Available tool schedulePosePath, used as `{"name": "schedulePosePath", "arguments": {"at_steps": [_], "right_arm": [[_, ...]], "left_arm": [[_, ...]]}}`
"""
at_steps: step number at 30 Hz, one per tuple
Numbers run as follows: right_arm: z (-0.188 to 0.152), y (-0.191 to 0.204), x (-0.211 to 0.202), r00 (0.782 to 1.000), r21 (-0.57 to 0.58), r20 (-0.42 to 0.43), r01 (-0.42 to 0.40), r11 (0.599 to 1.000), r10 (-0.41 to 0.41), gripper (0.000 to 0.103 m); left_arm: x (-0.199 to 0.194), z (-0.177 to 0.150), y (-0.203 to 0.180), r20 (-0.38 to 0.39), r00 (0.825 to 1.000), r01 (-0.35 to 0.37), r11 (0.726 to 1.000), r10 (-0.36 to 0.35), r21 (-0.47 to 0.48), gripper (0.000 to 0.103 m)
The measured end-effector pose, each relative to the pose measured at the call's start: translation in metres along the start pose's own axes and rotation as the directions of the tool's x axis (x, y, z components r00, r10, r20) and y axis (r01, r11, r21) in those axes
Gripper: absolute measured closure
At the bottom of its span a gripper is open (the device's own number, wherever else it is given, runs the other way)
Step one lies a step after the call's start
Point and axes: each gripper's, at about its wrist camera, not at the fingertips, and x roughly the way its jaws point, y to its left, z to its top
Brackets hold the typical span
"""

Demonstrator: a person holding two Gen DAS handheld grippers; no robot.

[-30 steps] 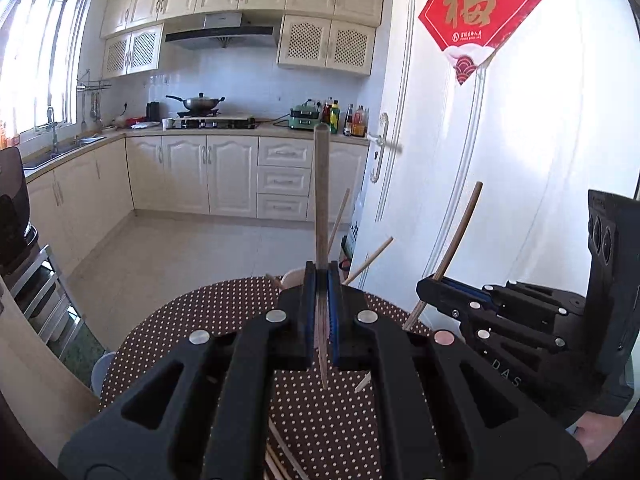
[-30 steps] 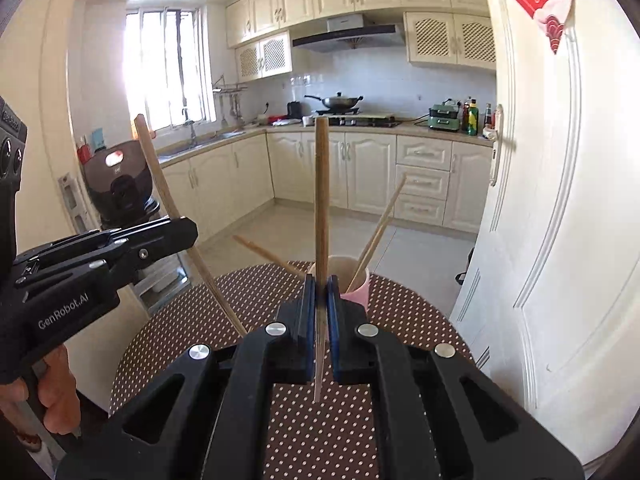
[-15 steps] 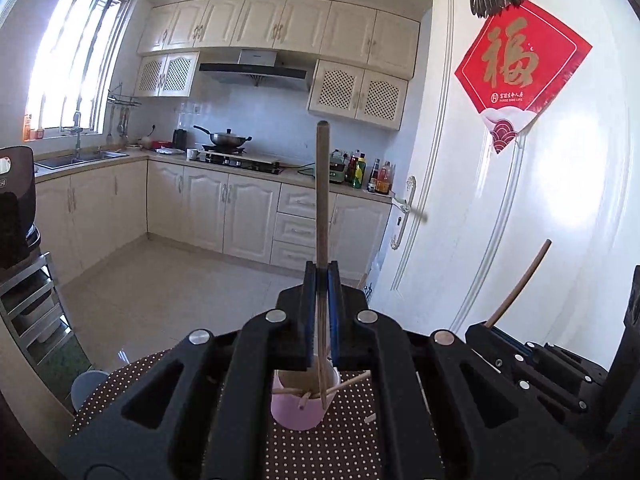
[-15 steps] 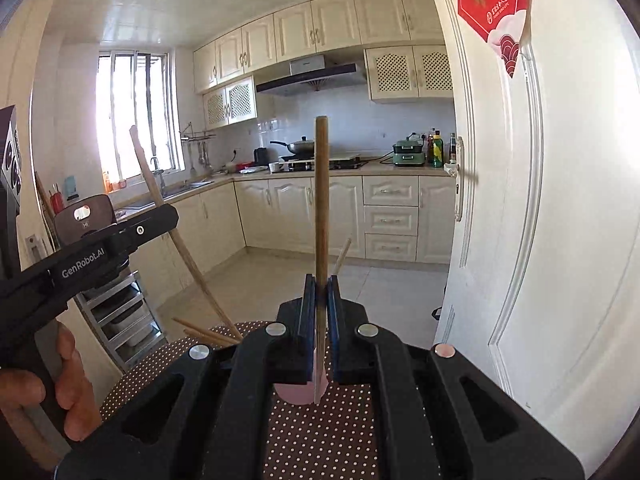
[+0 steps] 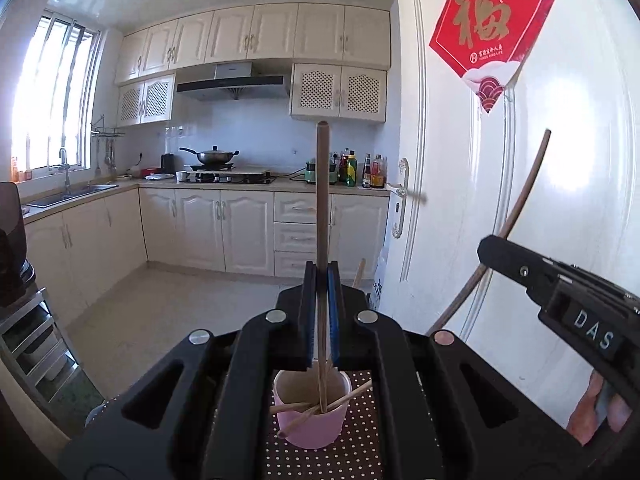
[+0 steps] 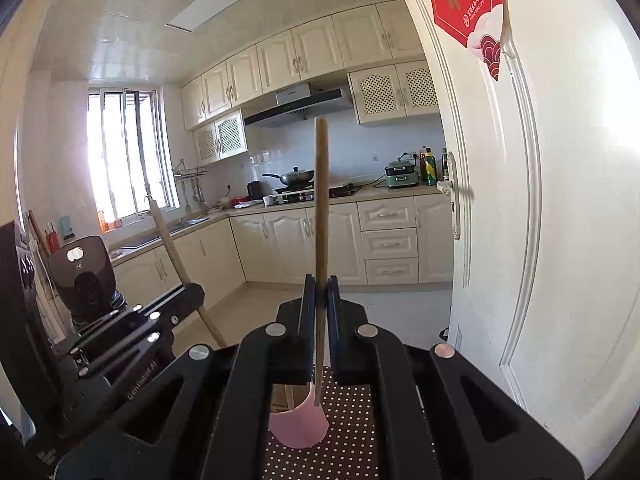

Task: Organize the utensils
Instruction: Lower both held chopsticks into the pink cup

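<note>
Both jaws are clamped tight, each on a single wooden chopstick held upright. Left gripper pinches the left chopstick low on its shaft, most of its length above the pads and the short lower end reaching into the pink cup. Right gripper holds the right chopstick the same way, its lower tip just over the cup's near rim; I cannot tell whether it is inside yet.

Handling, judged: each stick is light, stiff and thin, with a smooth round shaft that may pivot or slip between flat pads. Gripping nearer the middle would steady it; the low hold leaves a long lever above.

Pink cup looks light and likely to tip if a stick pushes its wall. Several chopsticks already lean crossed inside it. It stands on the dotted desk, near the white door.
</note>
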Motion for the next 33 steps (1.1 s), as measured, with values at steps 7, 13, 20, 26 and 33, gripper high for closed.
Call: {"name": "schedulePosePath", "arguments": {"at_steps": [7, 13, 20, 26, 33], "right_arm": [[0.001, 0.004, 0.015, 1.0, 0.01, -0.002, -0.031, 0.999, 0.031, 0.099], [-0.002, 0.01, 0.025, 0.999, -0.007, -0.023, -0.034, 0.999, 0.034, 0.099], [-0.002, 0.012, 0.032, 0.998, -0.022, -0.047, -0.041, 0.999, 0.039, 0.099], [-0.003, 0.012, 0.037, 0.997, -0.02, -0.072, -0.033, 0.999, 0.031, 0.099], [-0.007, 0.012, 0.042, 0.994, -0.022, -0.103, -0.027, 0.999, 0.024, 0.099]], "left_arm": [[0.009, -0.012, -0.003, -0.046, 0.999, 0.018, 0.999, -0.016, 0.041, 0.097], [0.008, -0.02, -0.001, -0.065, 0.997, 0.033, 0.998, -0.03, 0.05, 0.097], [0.007, -0.022, -0.002, -0.089, 0.995, 0.042, 0.997, -0.036, 0.064, 0.096], [0.004, -0.024, 0.002, -0.103, 0.994, 0.046, 0.998, -0.04, 0.052, 0.096], [-0.004, -0.023, 0.006, -0.102, 0.993, 0.058, 0.998, -0.055, 0.026, 0.096]]}}
